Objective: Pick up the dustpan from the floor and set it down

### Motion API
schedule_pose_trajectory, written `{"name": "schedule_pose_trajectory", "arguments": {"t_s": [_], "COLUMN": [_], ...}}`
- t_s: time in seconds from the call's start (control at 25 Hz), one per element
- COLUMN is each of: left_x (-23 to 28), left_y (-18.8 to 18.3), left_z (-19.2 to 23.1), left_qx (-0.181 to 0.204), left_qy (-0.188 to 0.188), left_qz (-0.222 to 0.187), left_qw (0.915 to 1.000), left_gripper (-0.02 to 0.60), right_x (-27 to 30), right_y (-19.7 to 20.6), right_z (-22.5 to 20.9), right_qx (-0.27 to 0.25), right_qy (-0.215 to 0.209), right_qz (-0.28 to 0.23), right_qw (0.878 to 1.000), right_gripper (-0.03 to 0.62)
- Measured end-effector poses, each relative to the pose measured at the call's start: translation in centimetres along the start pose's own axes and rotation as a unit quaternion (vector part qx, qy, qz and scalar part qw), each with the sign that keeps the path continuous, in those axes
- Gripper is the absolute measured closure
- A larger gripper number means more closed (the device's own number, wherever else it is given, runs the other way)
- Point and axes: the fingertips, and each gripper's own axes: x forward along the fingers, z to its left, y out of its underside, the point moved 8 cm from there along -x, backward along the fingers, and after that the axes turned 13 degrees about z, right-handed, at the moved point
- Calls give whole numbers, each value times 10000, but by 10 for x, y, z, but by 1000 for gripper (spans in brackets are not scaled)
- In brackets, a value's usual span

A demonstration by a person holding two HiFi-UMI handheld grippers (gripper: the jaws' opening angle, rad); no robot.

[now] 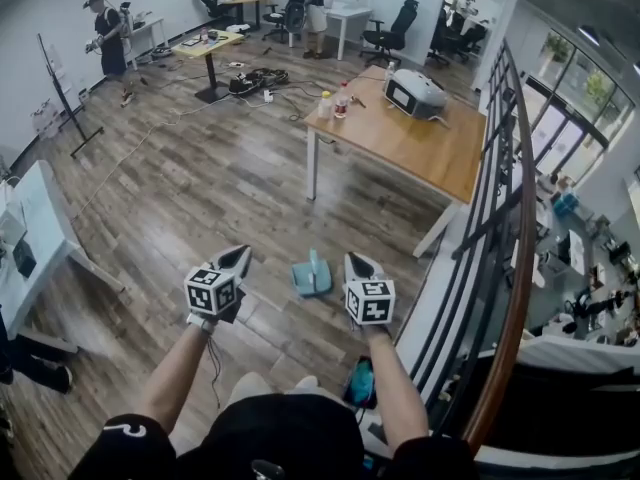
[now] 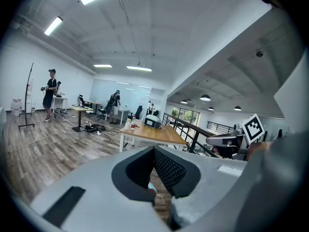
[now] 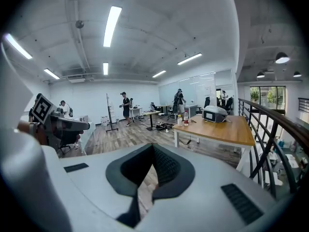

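The task had not yet got past its opening. The dustpan [image 1: 312,276] lay flat on the floor [image 1: 200,188], untouched, so both the pick-up and the set-down were left to do.

The left gripper [image 1: 240,256] was just left of the dustpan and the right gripper [image 1: 356,263] just right of it, both at about its level and neither touching it. Each gripper's own view showed its 2 jaws closed tip to tip, with nothing between them (only floorboards showed through the gap behind the tips). By my judgement, at least 1 pair of jaws would have to open before any grasp could be made.

The dustpan looked like moulded plastic, pale blue-green and smooth. It was a shallow squarish tray with a short handle that seemed to rise from its middle, though its thin edges were too small to make out. The floor under it was wood-look plank, mottled brown and grey with a slight sheen, probably slippery enough for a light pan to skid if nudged. Beyond the dustpan stood a bench [image 1: 400,138] with a warm wooden top on white legs. To the dustpan's right ran a dark metal railing [image 1: 500,218]. The jaws carried black pads with a fine cross-hatched texture set in matt grey housings.
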Motion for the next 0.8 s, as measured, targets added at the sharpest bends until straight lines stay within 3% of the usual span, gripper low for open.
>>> {"name": "schedule_pose_trajectory", "arguments": {"t_s": [0.48, 0.8], "left_x": [32, 58], "left_y": [-7, -20], "left_z": [8, 25], "left_qx": [-171, -21], "left_qy": [-16, 124], "left_qz": [34, 129], "left_qw": [9998, 9998], "left_gripper": [584, 584], "right_x": [30, 52], "right_y": [-10, -22], "right_z": [-20, -24], "right_qx": [40, 117], "right_qy": [-142, -36], "right_qz": [114, 152], "right_qw": [9998, 9998], "right_gripper": [599, 599]}}
